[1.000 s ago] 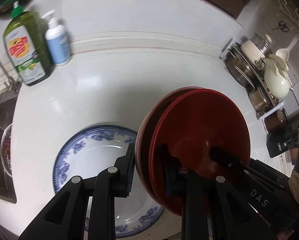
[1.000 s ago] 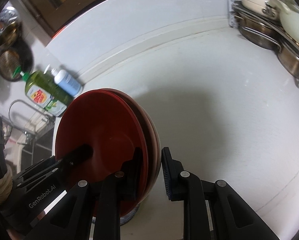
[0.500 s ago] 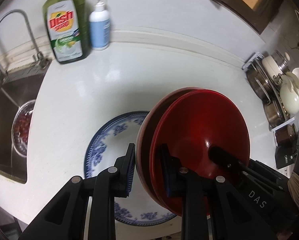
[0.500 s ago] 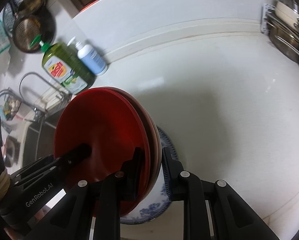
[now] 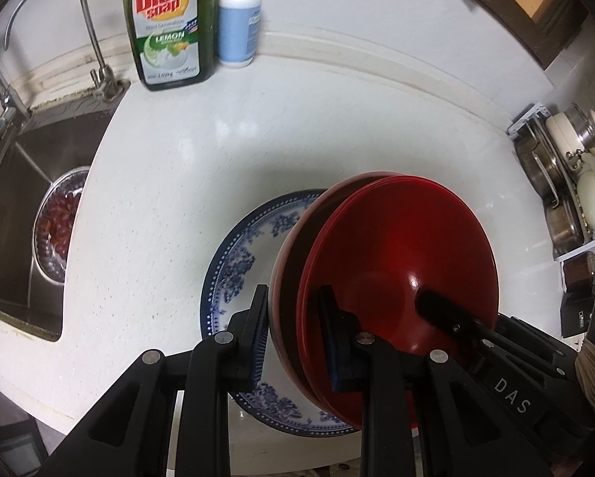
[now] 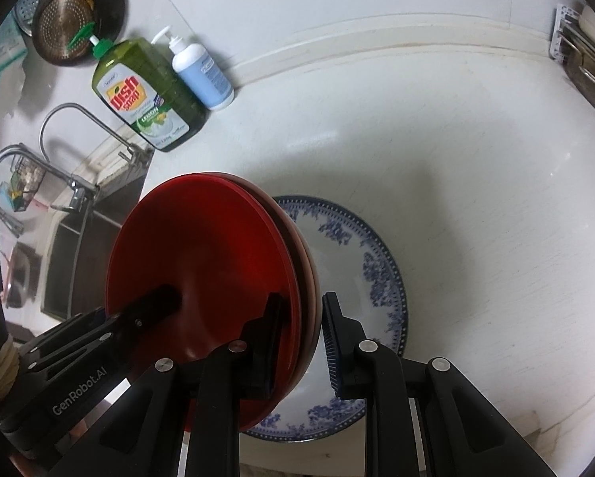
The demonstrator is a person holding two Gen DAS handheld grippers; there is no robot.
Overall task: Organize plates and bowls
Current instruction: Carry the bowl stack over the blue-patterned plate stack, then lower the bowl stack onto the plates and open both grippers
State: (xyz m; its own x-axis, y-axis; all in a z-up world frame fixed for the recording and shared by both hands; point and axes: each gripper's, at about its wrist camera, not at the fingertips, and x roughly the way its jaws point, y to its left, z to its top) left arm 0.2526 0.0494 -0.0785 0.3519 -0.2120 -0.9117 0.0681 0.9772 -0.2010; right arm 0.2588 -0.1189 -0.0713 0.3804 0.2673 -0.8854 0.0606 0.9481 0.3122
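Two stacked round red plastic bowls sit squeezed at their rims in our left gripper and our right gripper, tilted up over the big round white plate with blue flowers on the white tabletop.

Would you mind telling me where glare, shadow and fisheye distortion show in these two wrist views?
Left wrist: a glare spot on the red plates; the counter edge bows. Right wrist: a soft shadow falls on the counter behind the blue-and-white plate; corners go black.
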